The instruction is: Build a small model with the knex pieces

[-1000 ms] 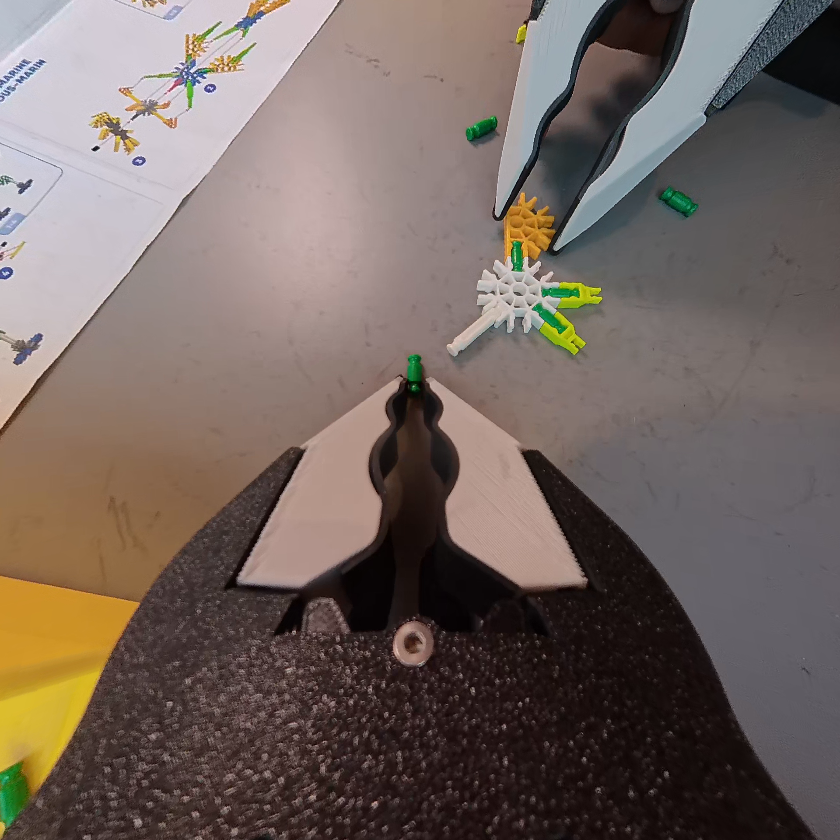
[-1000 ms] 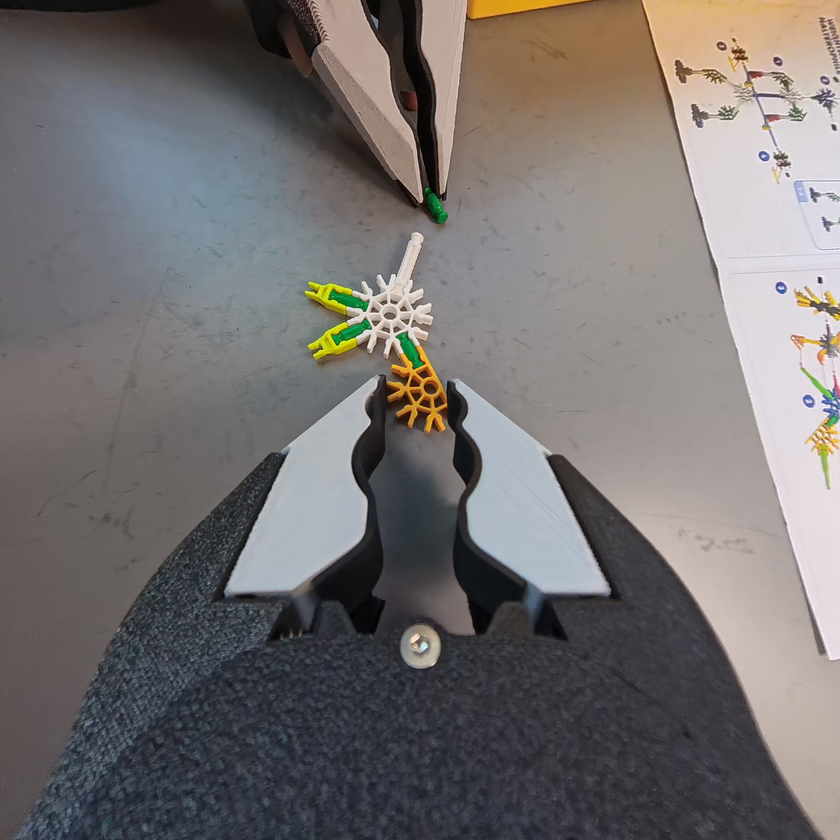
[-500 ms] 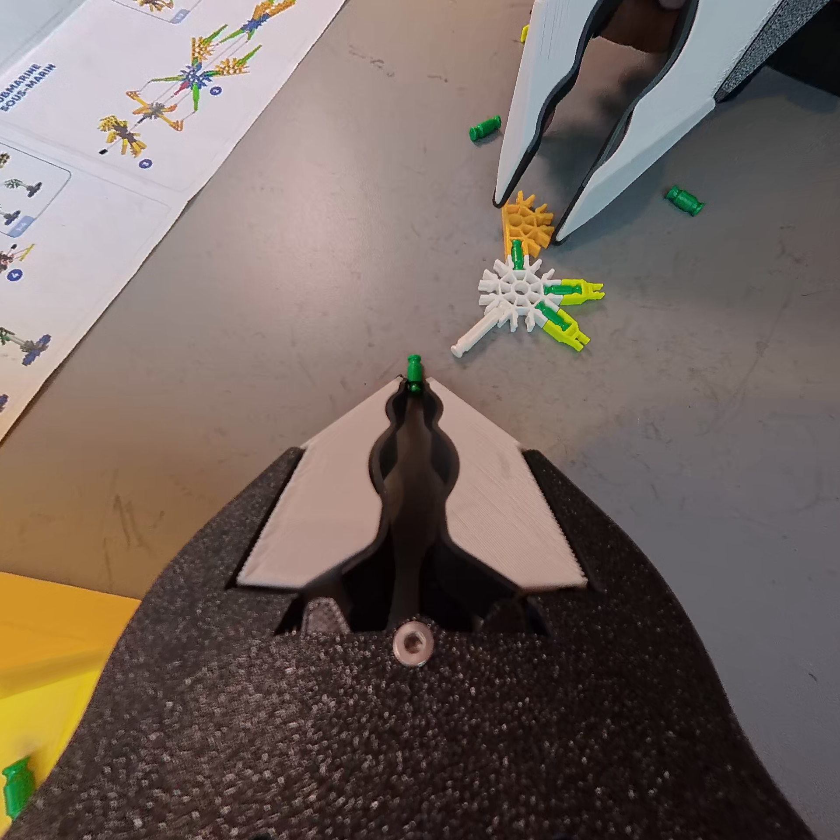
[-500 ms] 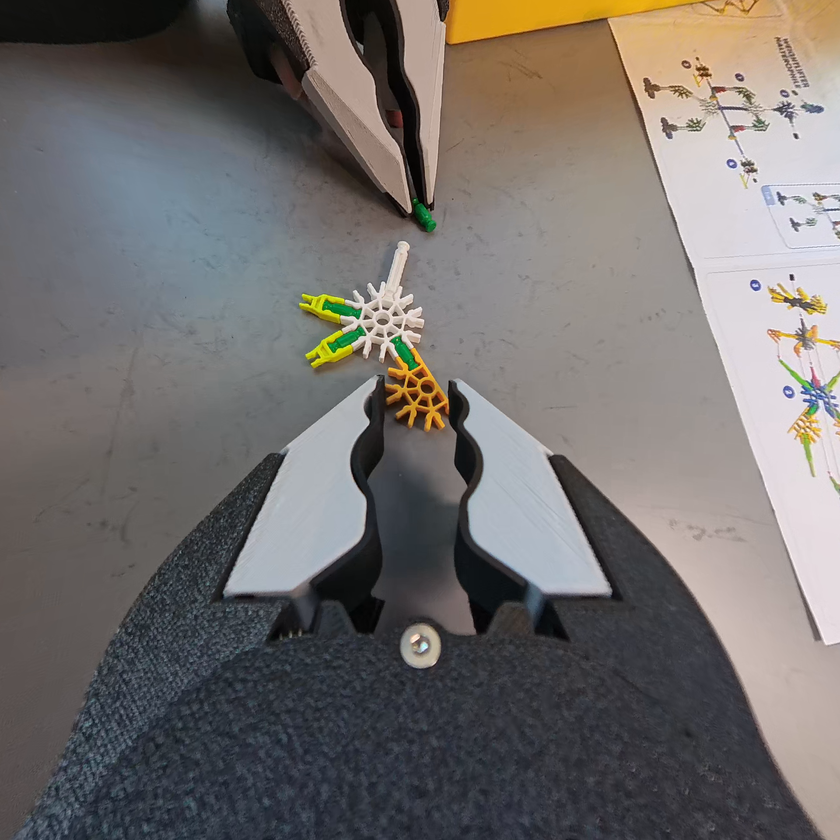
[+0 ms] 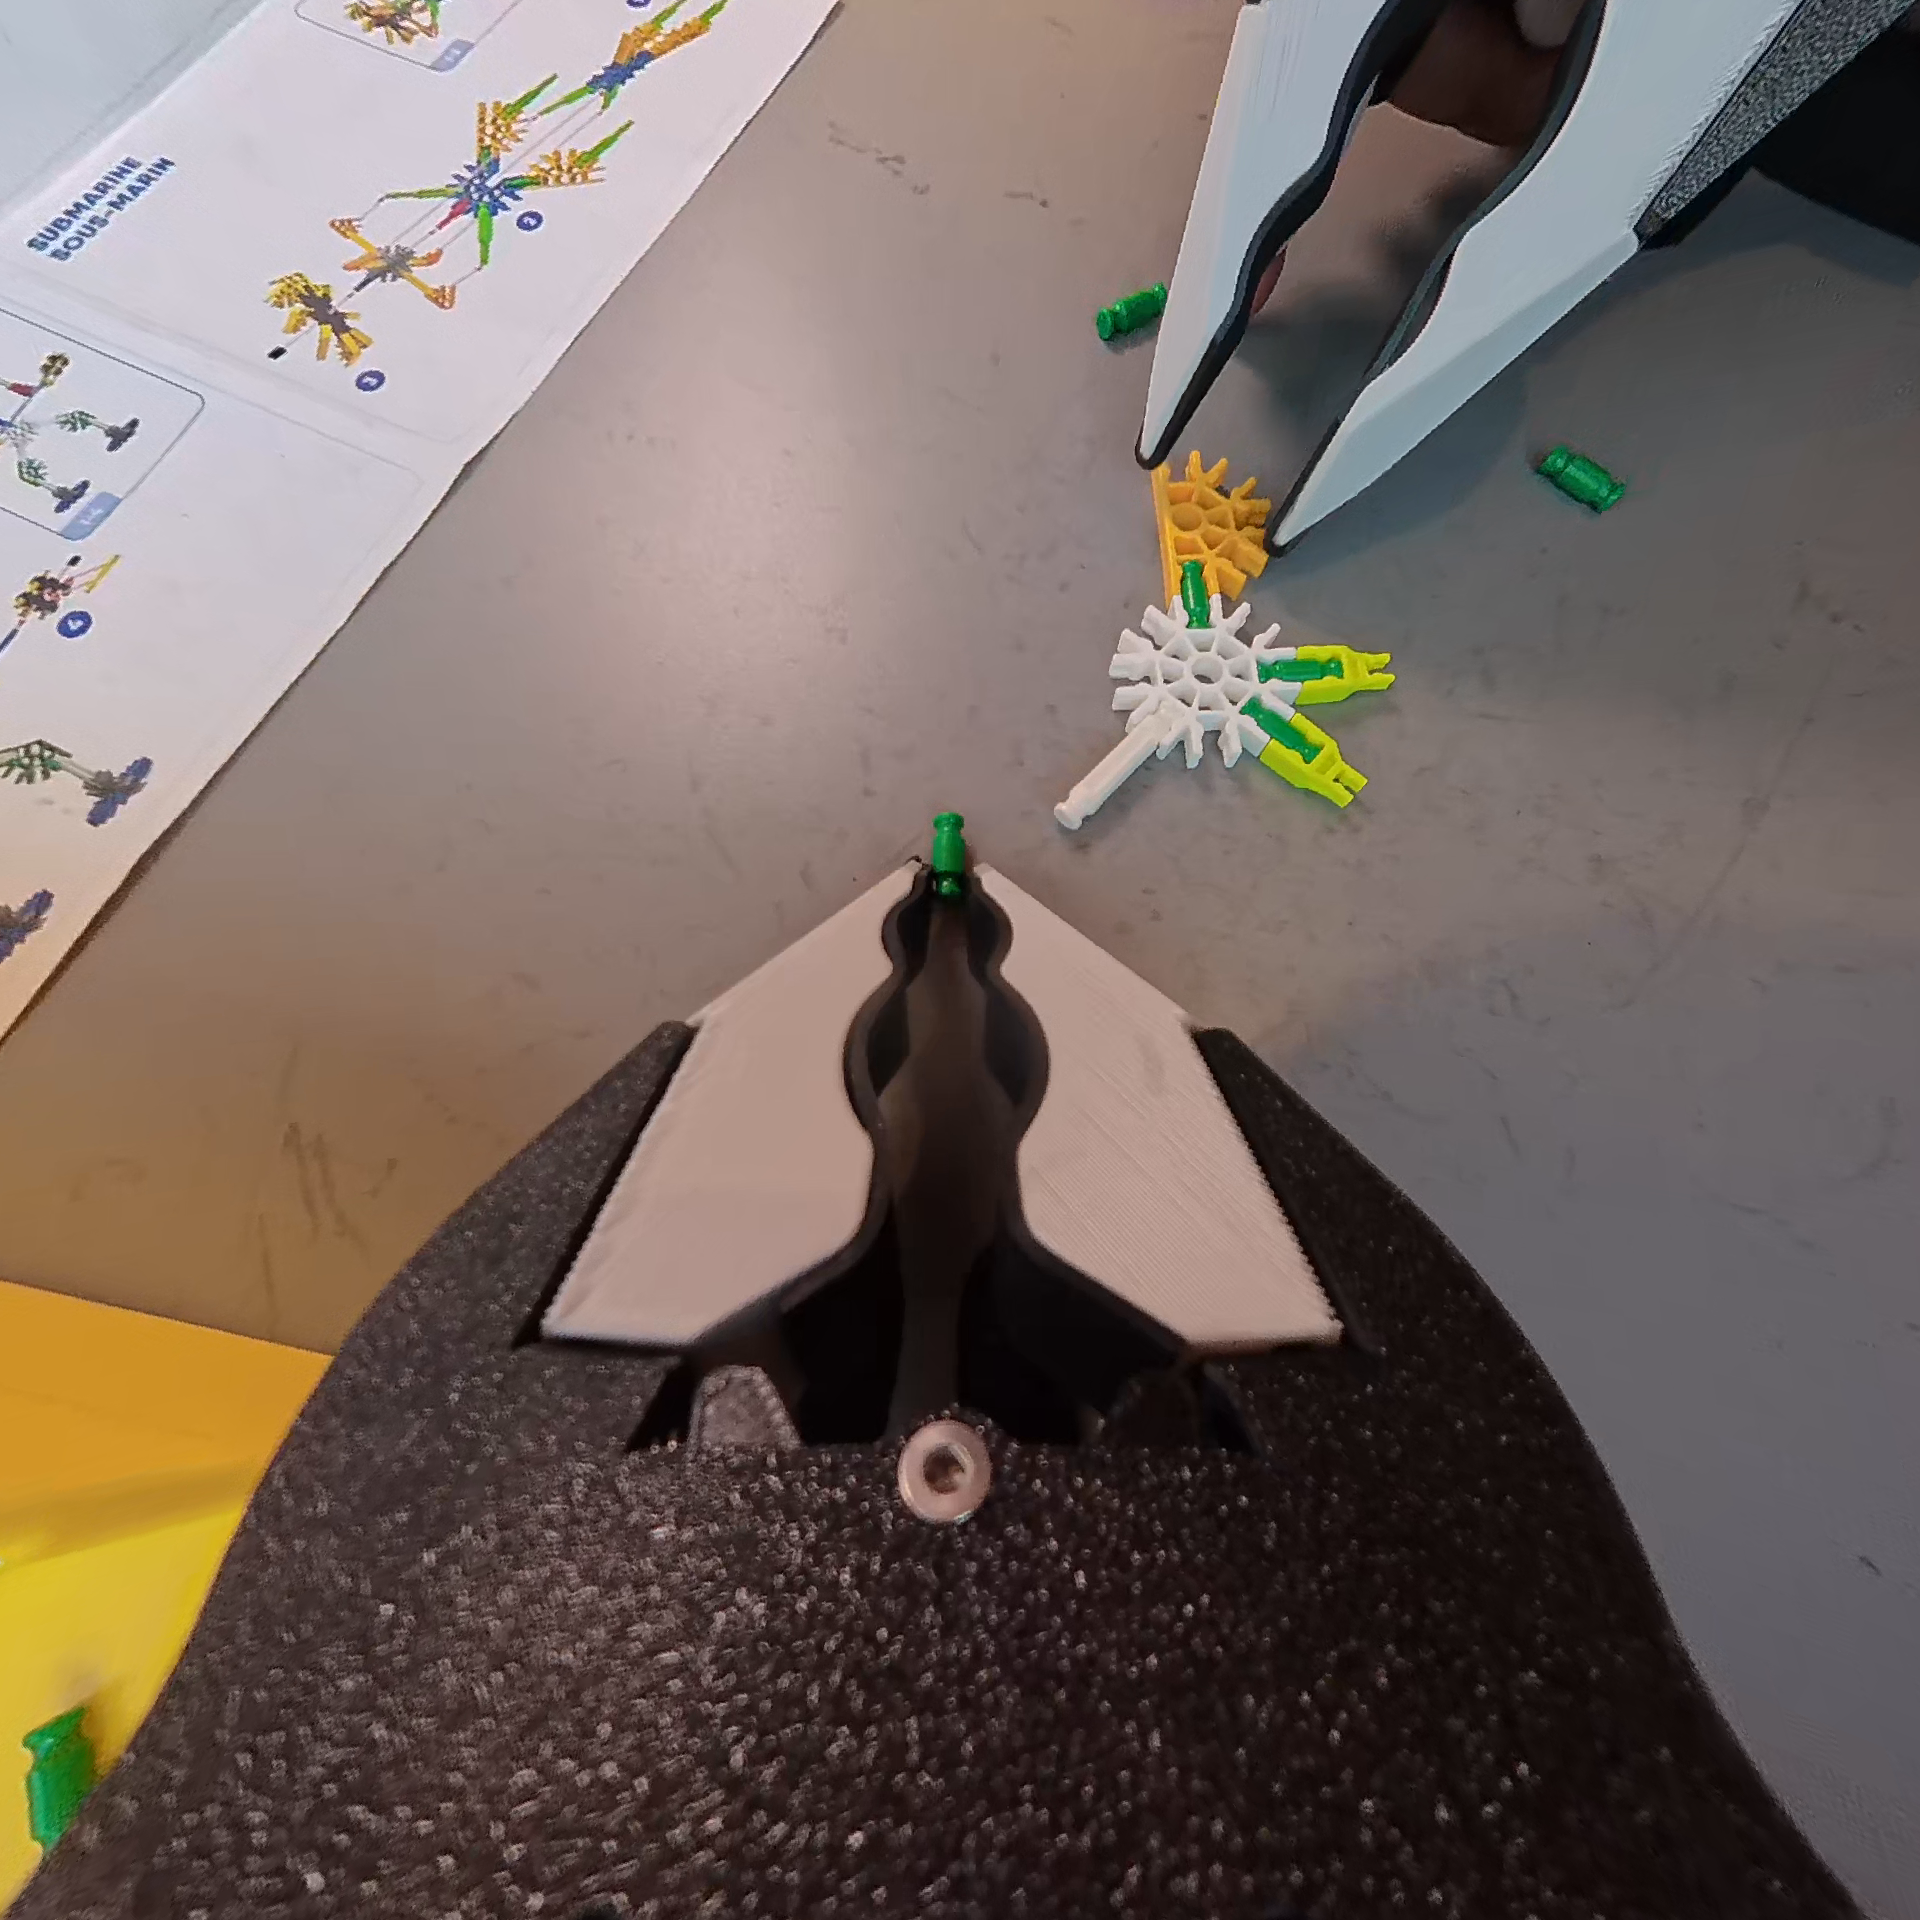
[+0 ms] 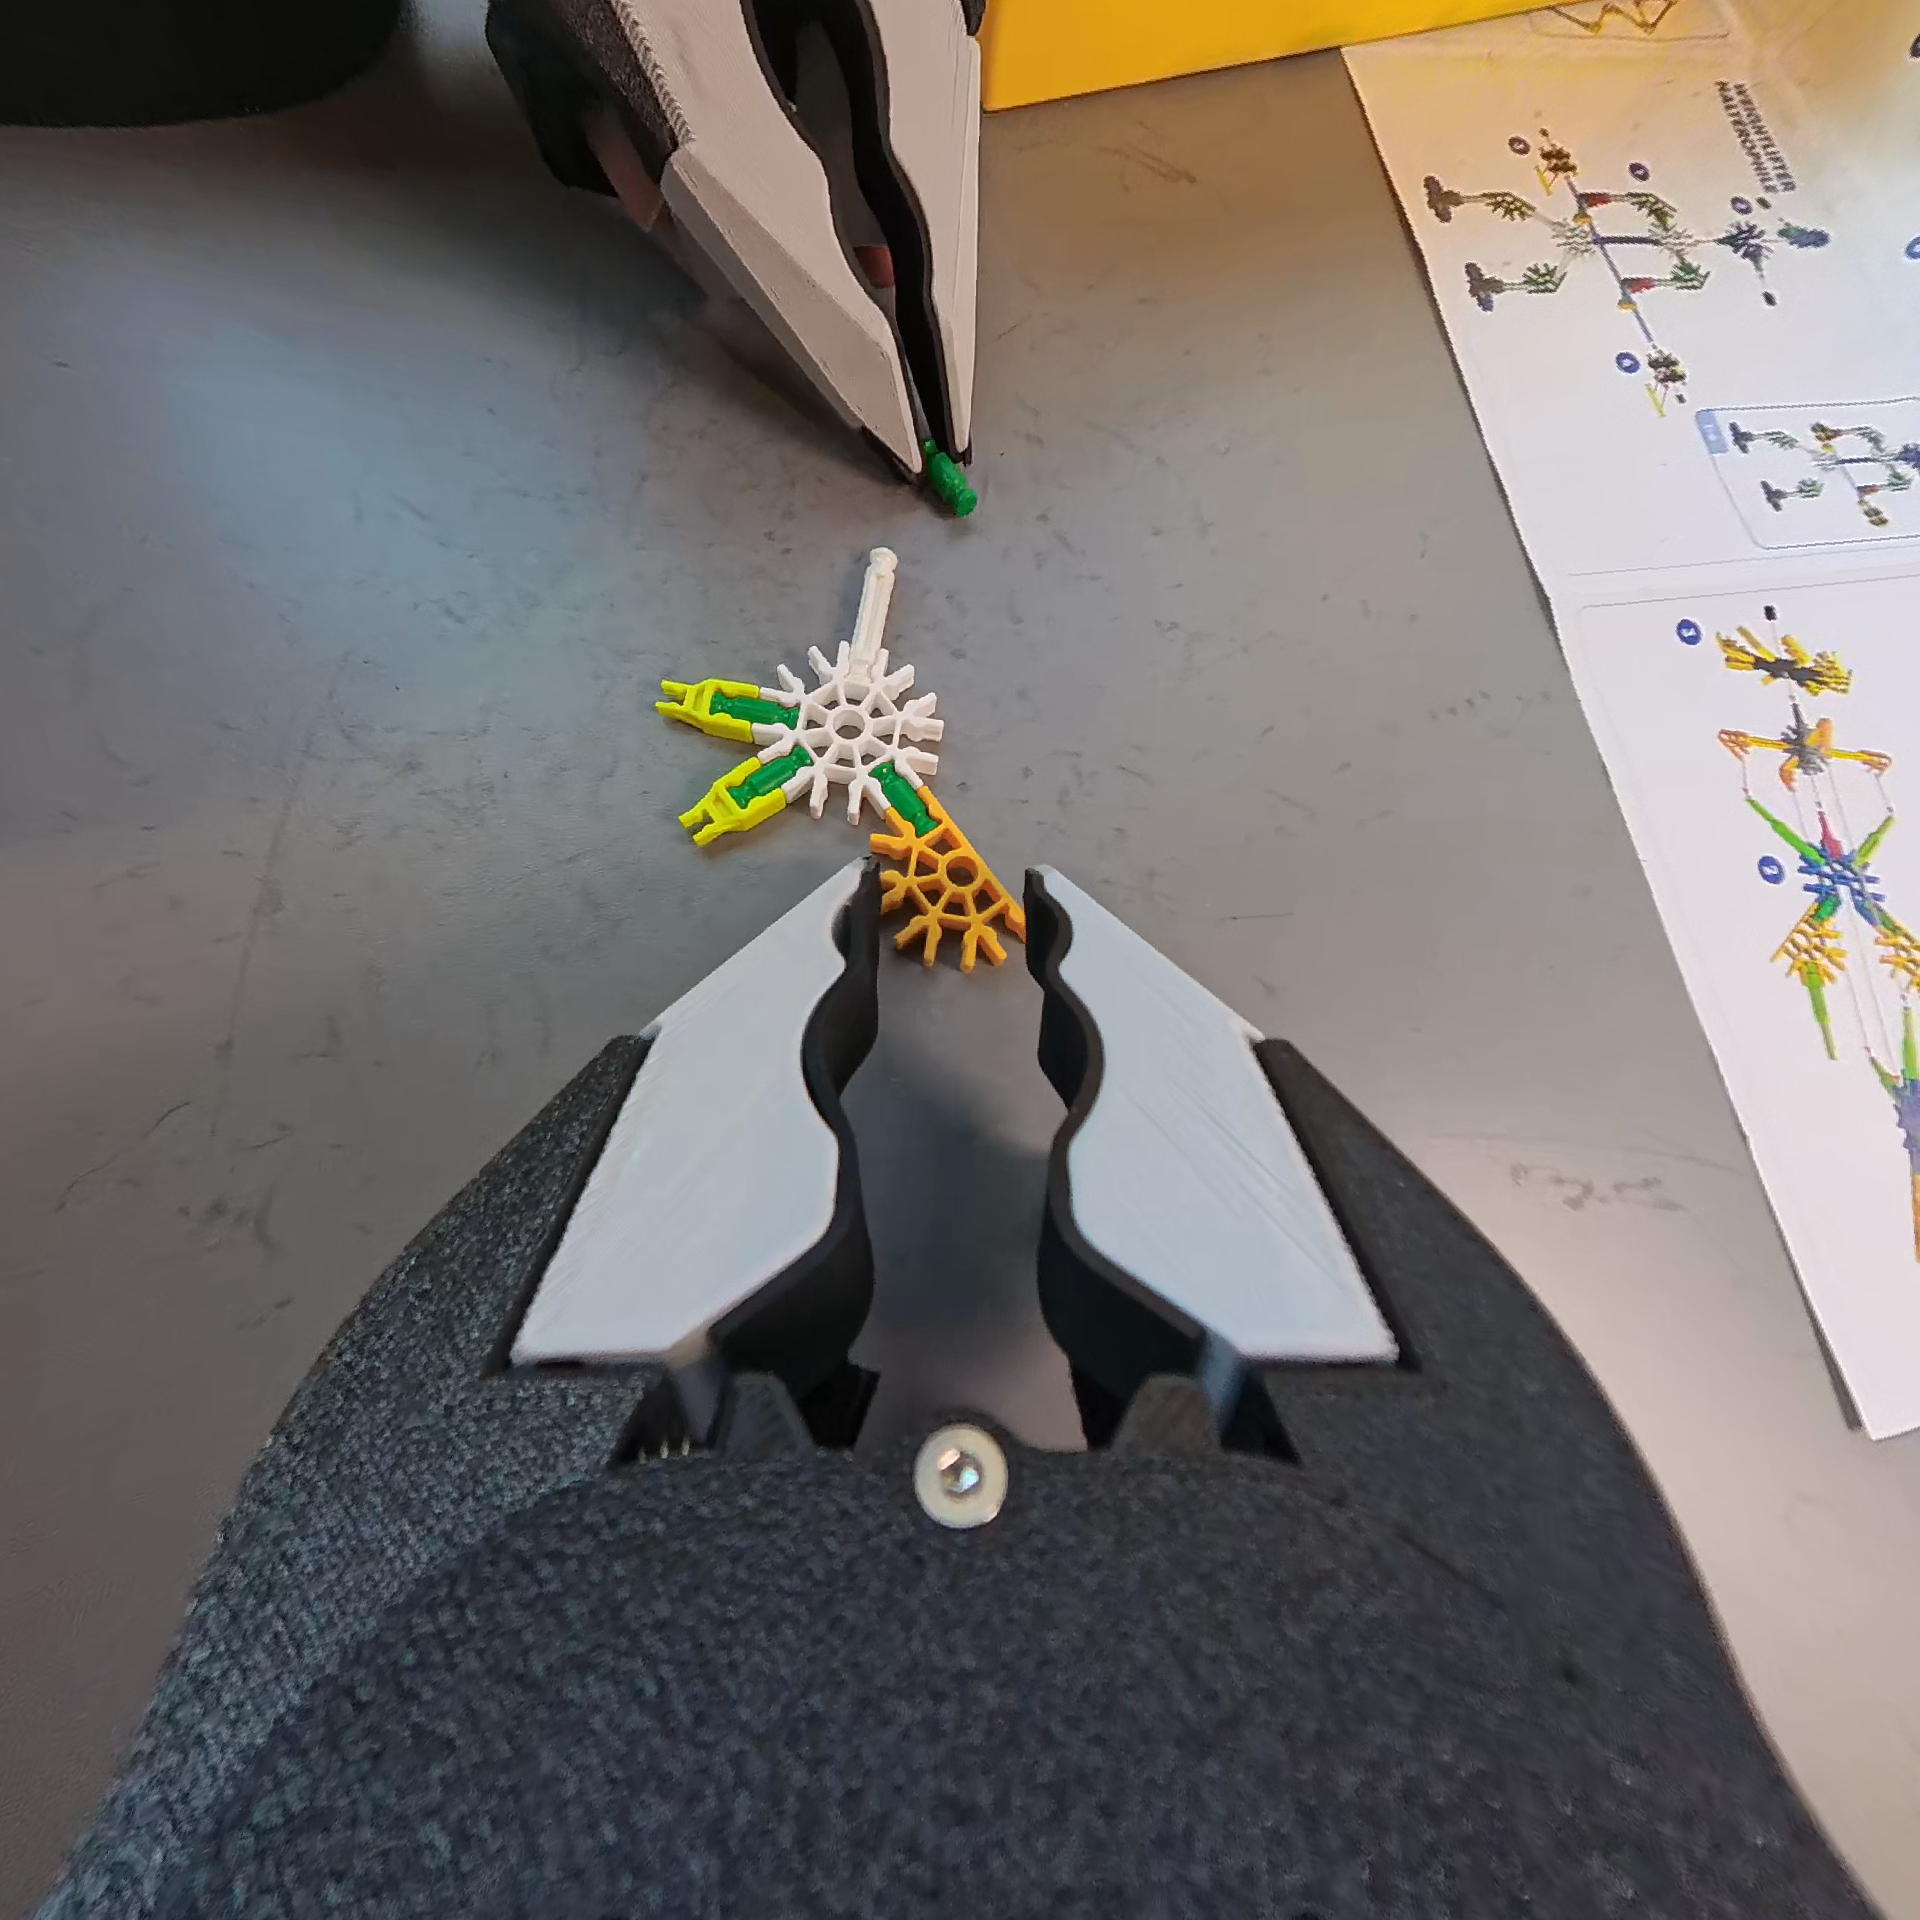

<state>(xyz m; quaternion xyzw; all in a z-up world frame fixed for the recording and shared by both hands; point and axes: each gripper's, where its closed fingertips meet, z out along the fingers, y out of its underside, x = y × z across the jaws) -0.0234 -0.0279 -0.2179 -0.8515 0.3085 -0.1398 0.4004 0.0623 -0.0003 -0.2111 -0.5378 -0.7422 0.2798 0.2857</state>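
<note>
My left gripper (image 5: 945, 878) is shut on a small green rod (image 5: 948, 844) that sticks out past its tips; it also shows across the table in the right wrist view (image 6: 940, 468). A small assembly lies on the grey table (image 5: 623, 727): a white snowflake connector (image 6: 850, 727) with a white rod (image 6: 875, 597), green rods with yellow-green end clips (image 6: 717, 816), and an orange fan connector (image 6: 948, 883). My right gripper (image 6: 948, 899) is open, its tips on either side of the orange connector. It also shows in the left wrist view (image 5: 1210, 499).
Two loose green rods (image 5: 1130, 310) (image 5: 1579, 480) lie near the right gripper. A white instruction sheet (image 5: 260, 343) (image 6: 1714, 520) lies along one side. A yellow box (image 5: 94, 1507) (image 6: 1143, 52) holding a green piece (image 5: 52, 1766) sits behind the left gripper. Some 10 centimeters of space lies between my two pairs of fingers. It is some 4 centimeters from my right tips to the white snowflake connector (image 6: 850, 727). The left camera catches it too, in the left wrist view (image 5: 1203, 677).
Both grippers have shifted only slightly and the views drifted a little. The left gripper still holds the green rod and the right stays open around the orange connector.
</note>
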